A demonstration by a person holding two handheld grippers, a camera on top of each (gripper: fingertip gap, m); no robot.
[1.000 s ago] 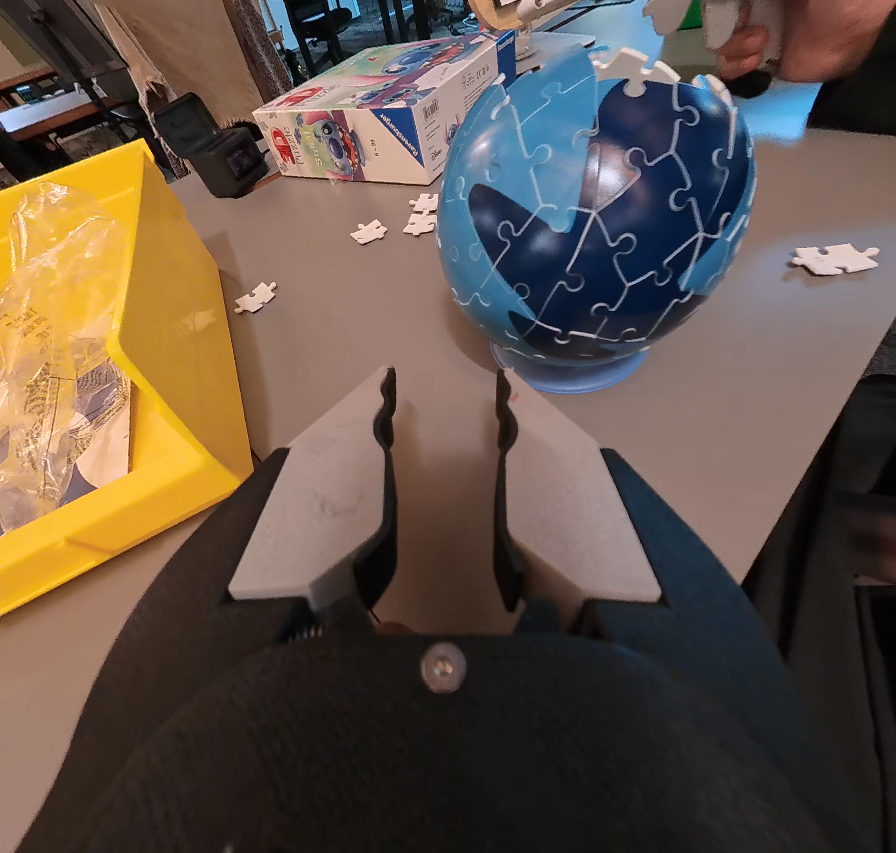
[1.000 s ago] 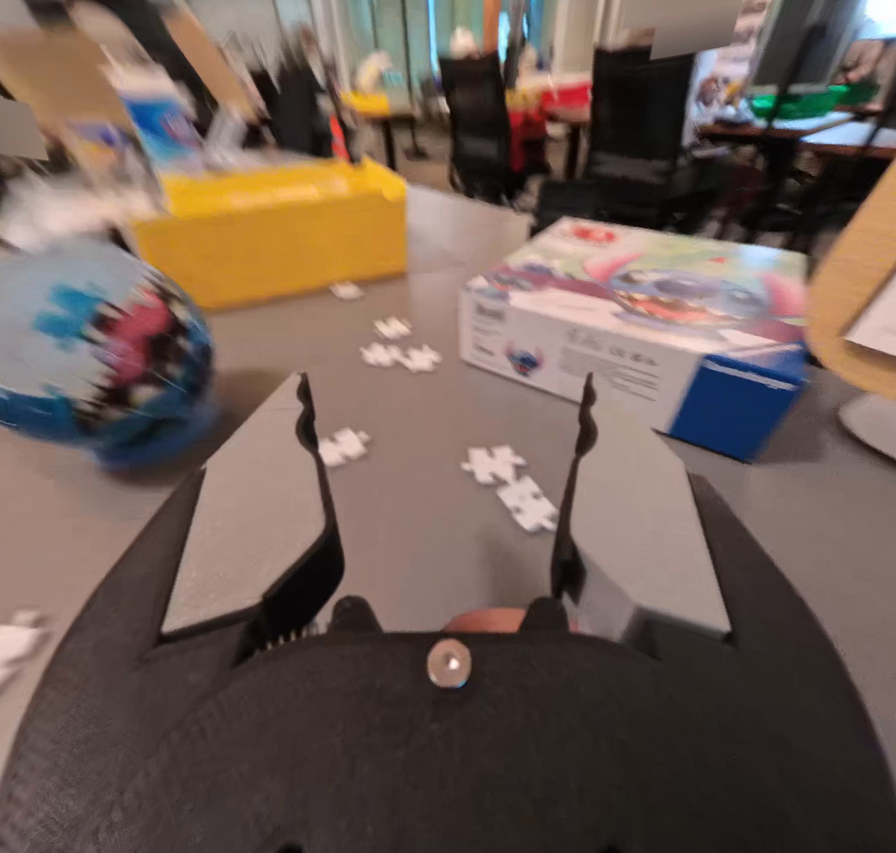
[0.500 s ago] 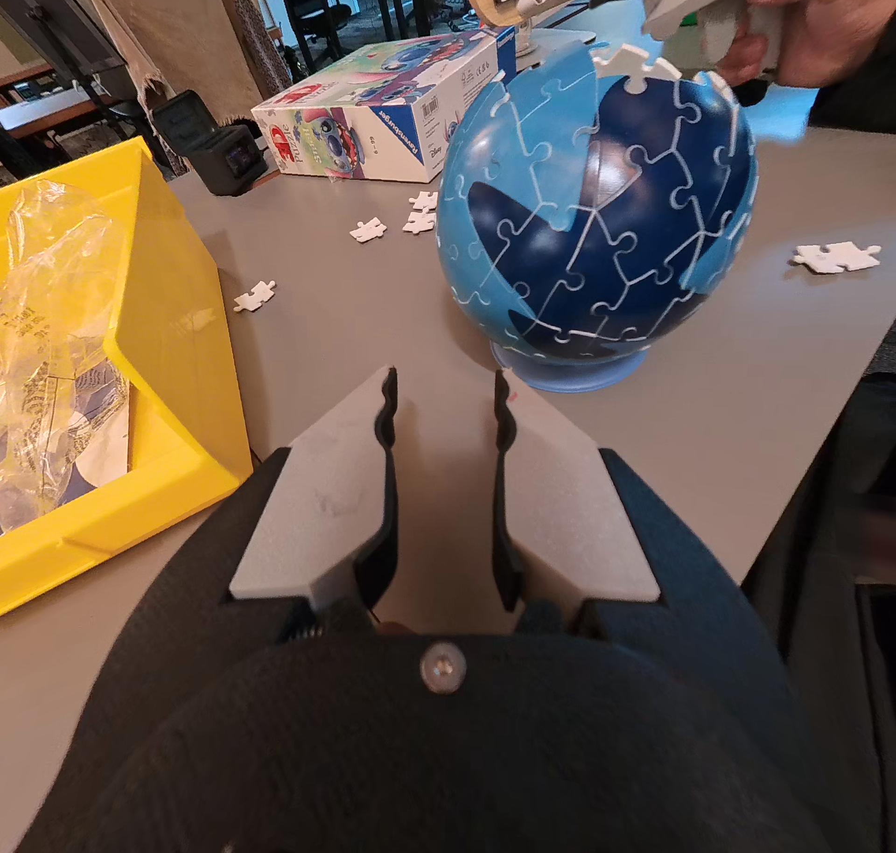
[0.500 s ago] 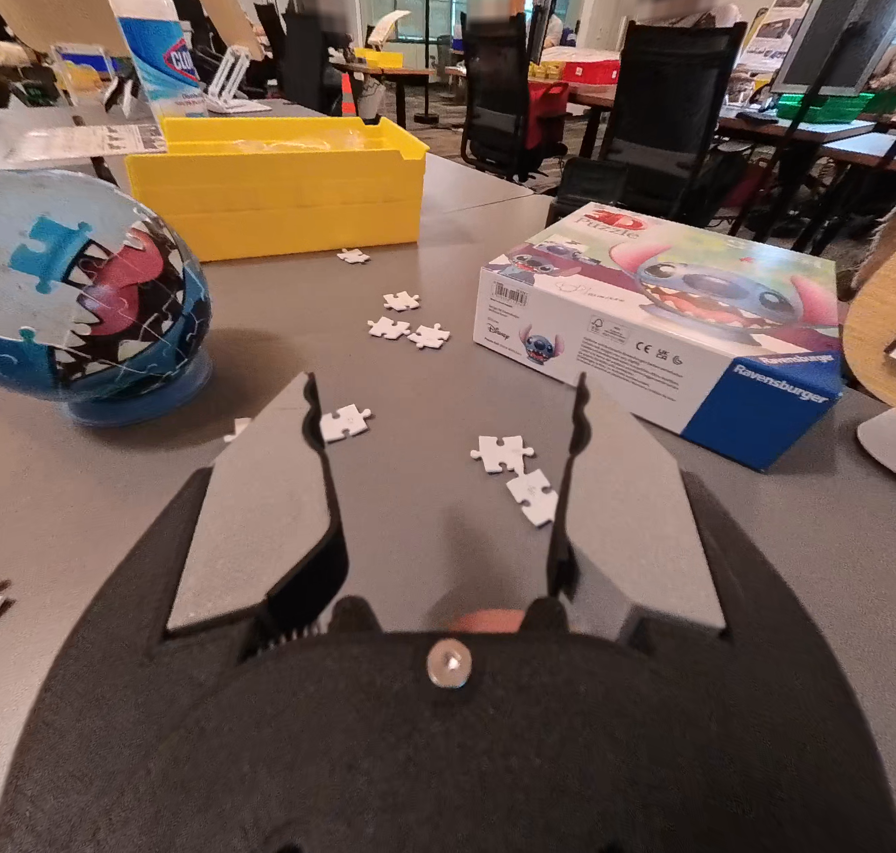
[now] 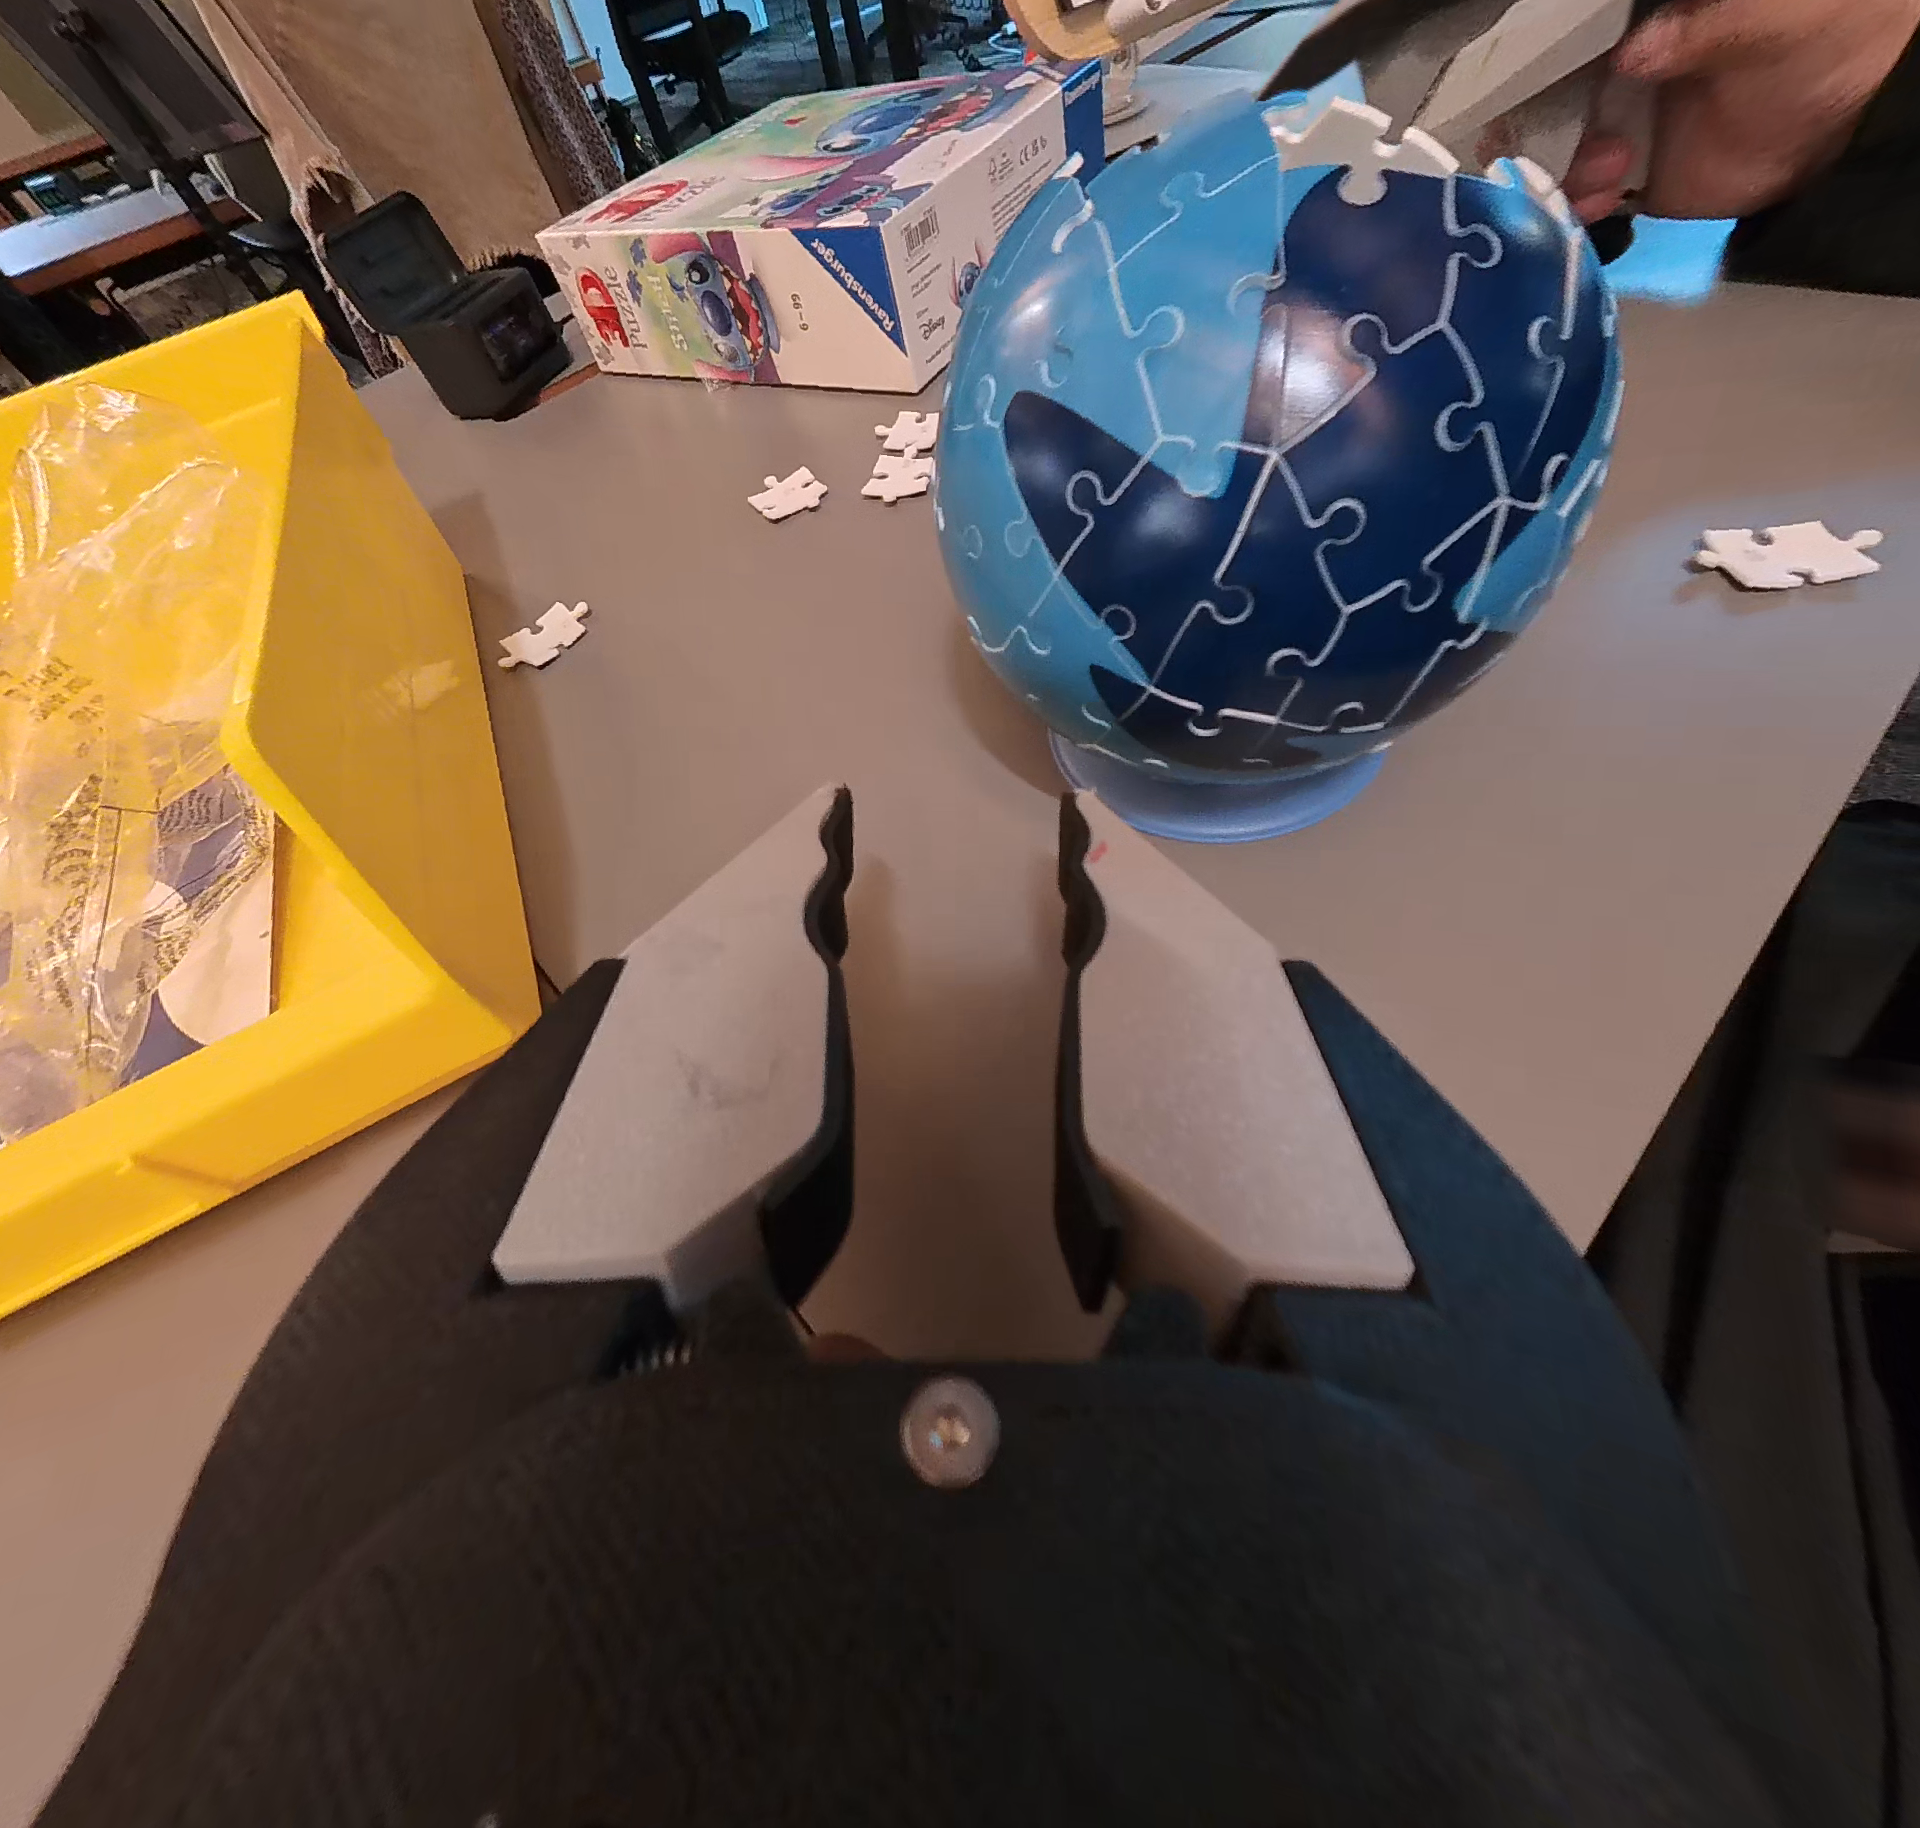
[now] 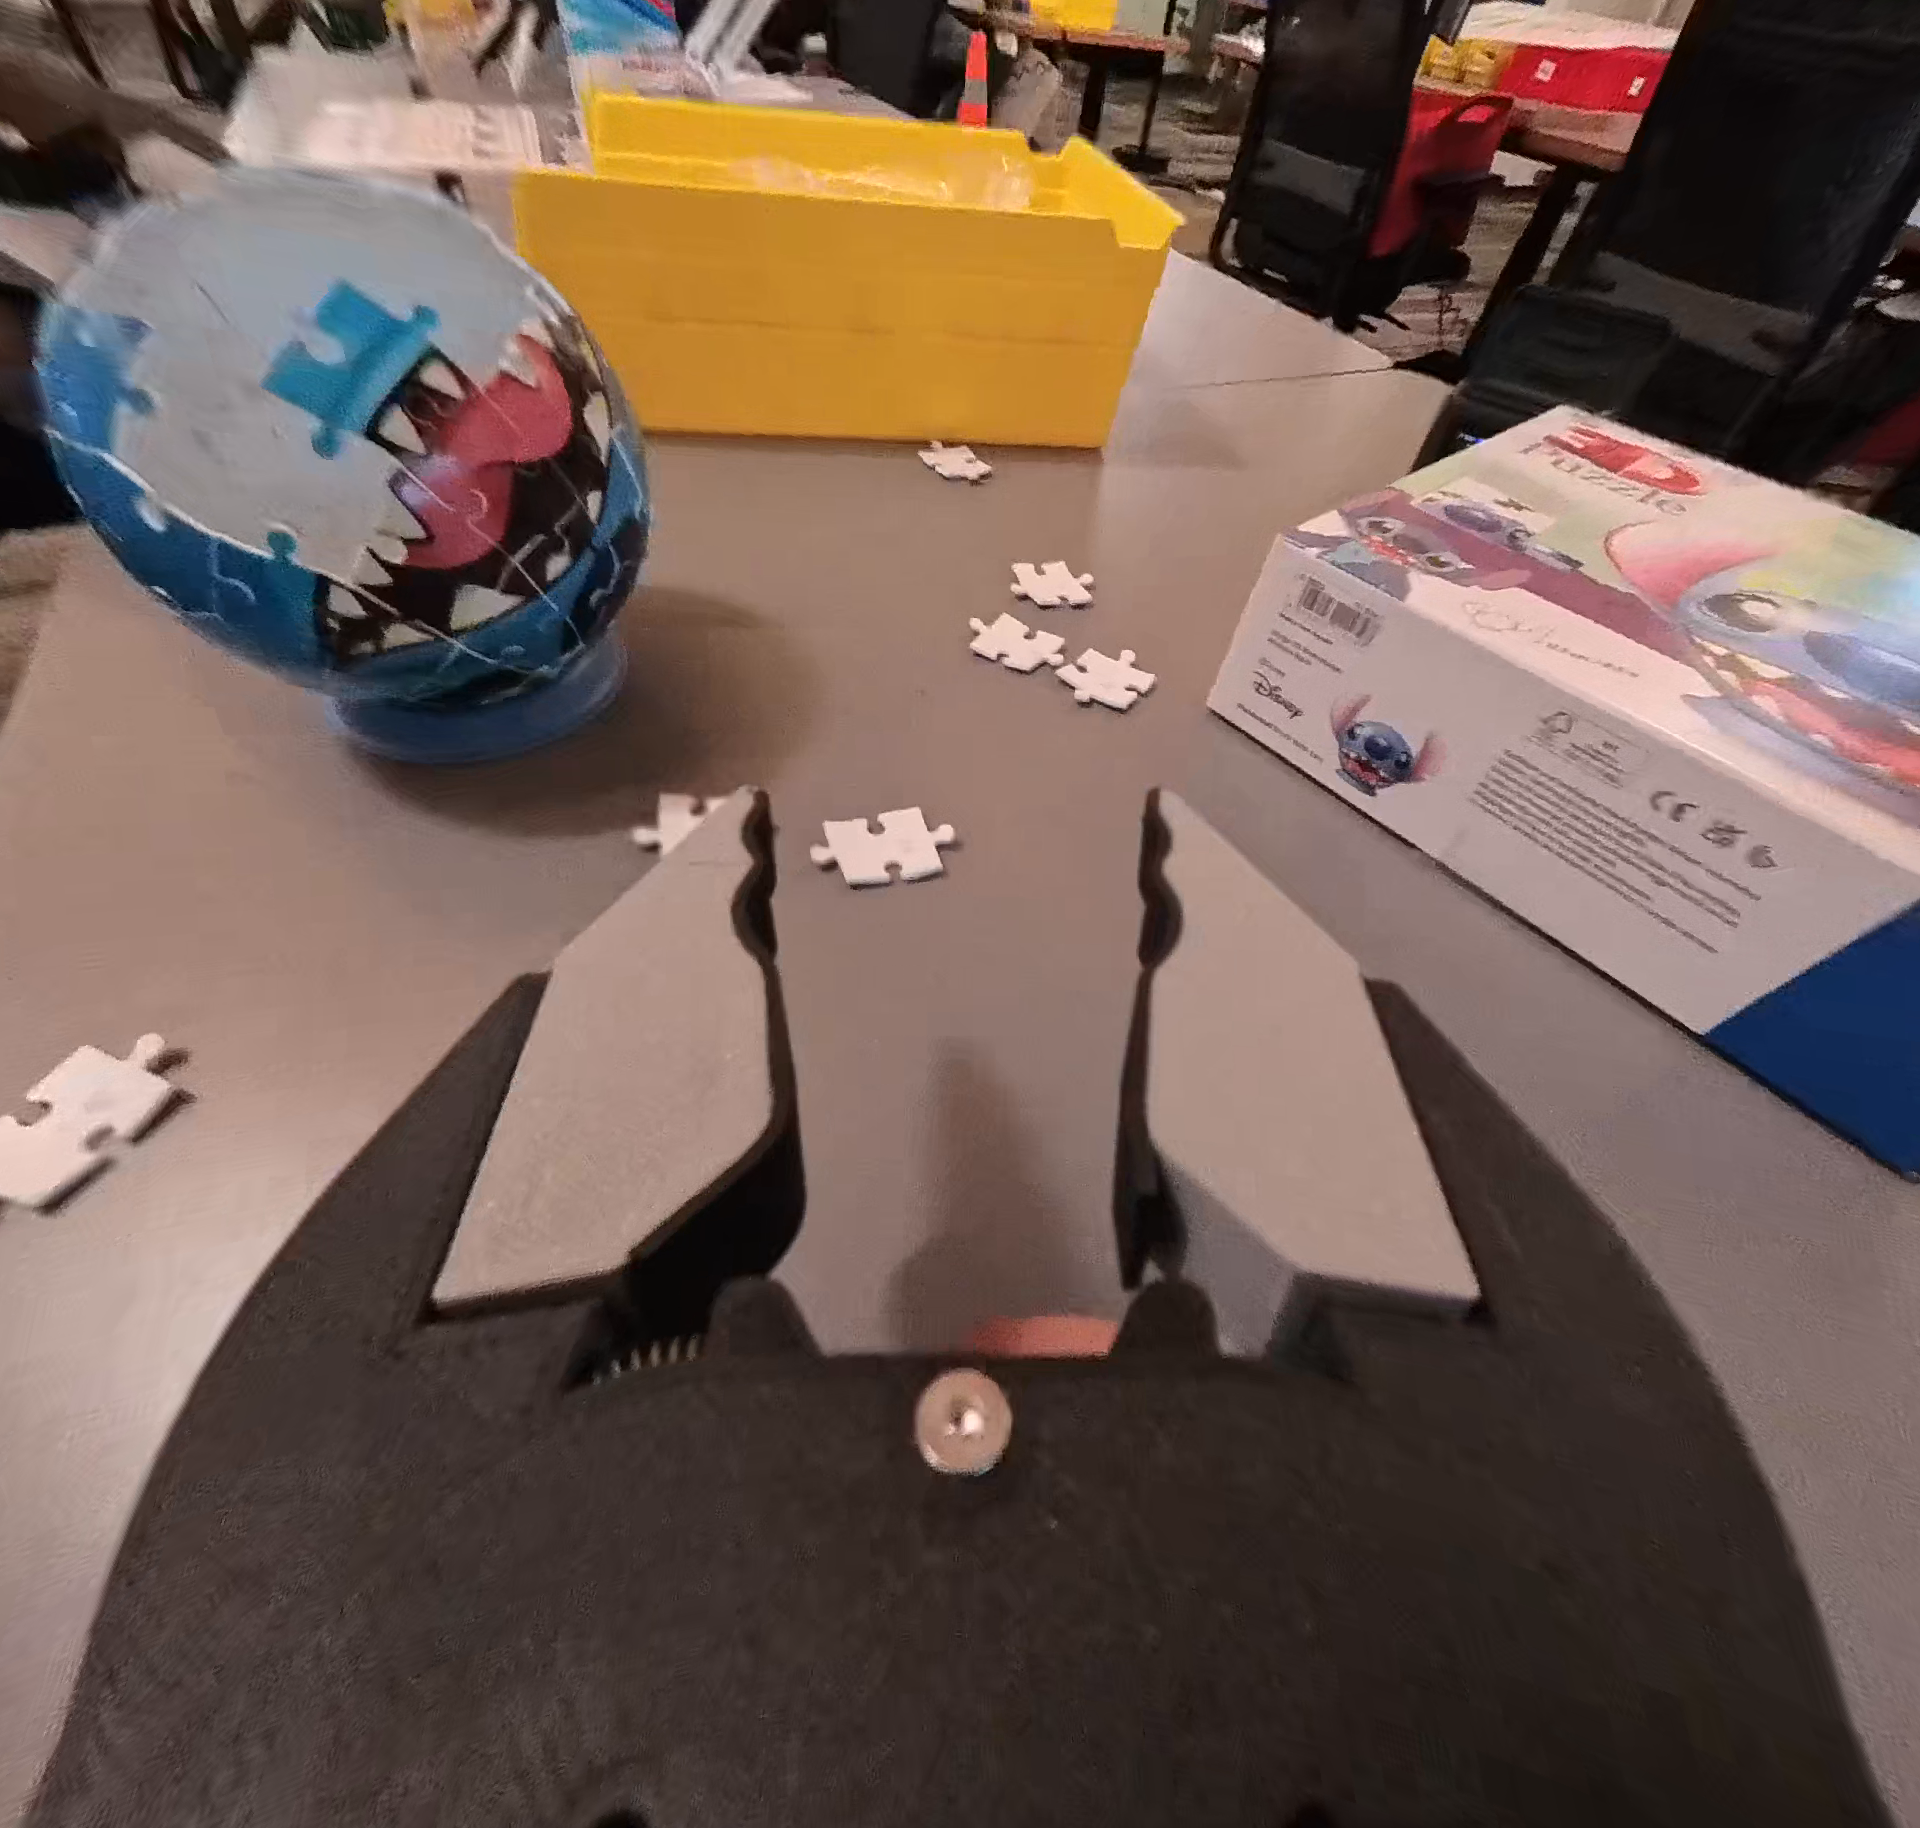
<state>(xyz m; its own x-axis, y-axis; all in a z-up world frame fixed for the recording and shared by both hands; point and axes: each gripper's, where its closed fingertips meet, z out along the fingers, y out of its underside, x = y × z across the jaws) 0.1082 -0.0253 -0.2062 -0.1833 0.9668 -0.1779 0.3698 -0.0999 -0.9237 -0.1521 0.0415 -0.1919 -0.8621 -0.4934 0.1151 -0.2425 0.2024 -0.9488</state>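
Left claw [image 5: 954, 822]: jaws parted by a narrow gap, nothing between them, held over the grey desk [image 5: 727, 739]. Ahead and to its right, the blue puzzle ball [image 5: 1278, 469] stands on a round blue base; a yellow bin [image 5: 343, 739] holding clear plastic lies to its left.

Right claw [image 6: 956, 822]: jaws set wider, nothing gripped, low over the desk. A white puzzle piece [image 6: 883, 846] lies just beyond its left fingertip, the puzzle ball farther ahead on the left, and the printed puzzle box [image 6: 1579, 729] to its right. Three more loose pieces [image 6: 1049, 625] lie straight ahead.
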